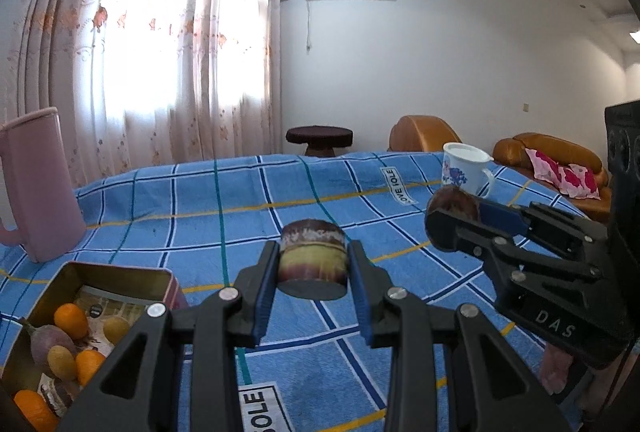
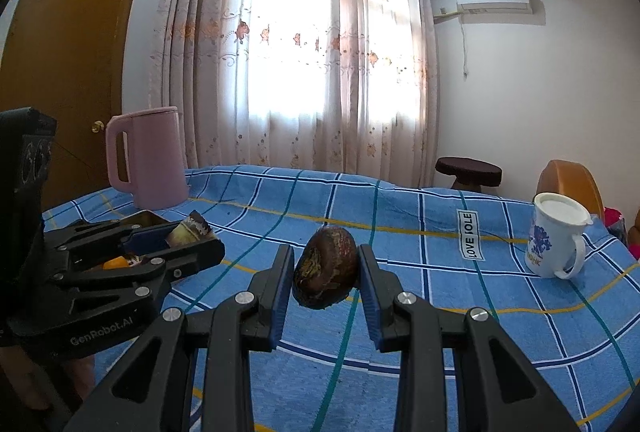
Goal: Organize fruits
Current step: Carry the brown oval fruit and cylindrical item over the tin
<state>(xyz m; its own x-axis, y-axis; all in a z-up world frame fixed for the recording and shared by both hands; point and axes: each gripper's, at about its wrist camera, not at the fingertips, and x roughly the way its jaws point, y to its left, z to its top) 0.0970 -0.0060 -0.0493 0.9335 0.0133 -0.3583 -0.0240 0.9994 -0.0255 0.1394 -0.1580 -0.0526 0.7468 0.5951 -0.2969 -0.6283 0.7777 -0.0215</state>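
Observation:
My left gripper (image 1: 313,266) is shut on a short sugarcane piece (image 1: 313,259), purple and yellow, held above the blue checked cloth (image 1: 200,216). My right gripper (image 2: 324,272) is shut on a dark brown round fruit (image 2: 325,272), also held above the cloth. In the left wrist view the right gripper (image 1: 454,210) shows at the right with that fruit (image 1: 456,204). In the right wrist view the left gripper (image 2: 192,238) shows at the left with the cane piece (image 2: 191,228). An open tin box (image 1: 120,274) at lower left holds several oranges (image 1: 71,320), yellow fruits and a purple one.
A pink kettle (image 1: 38,180) stands at the far left of the table, also in the right wrist view (image 2: 150,156). A white flowered mug (image 1: 466,168) stands at the far right, also in the right wrist view (image 2: 556,236). A brown sofa (image 1: 548,156) and a dark stool (image 1: 319,138) lie beyond.

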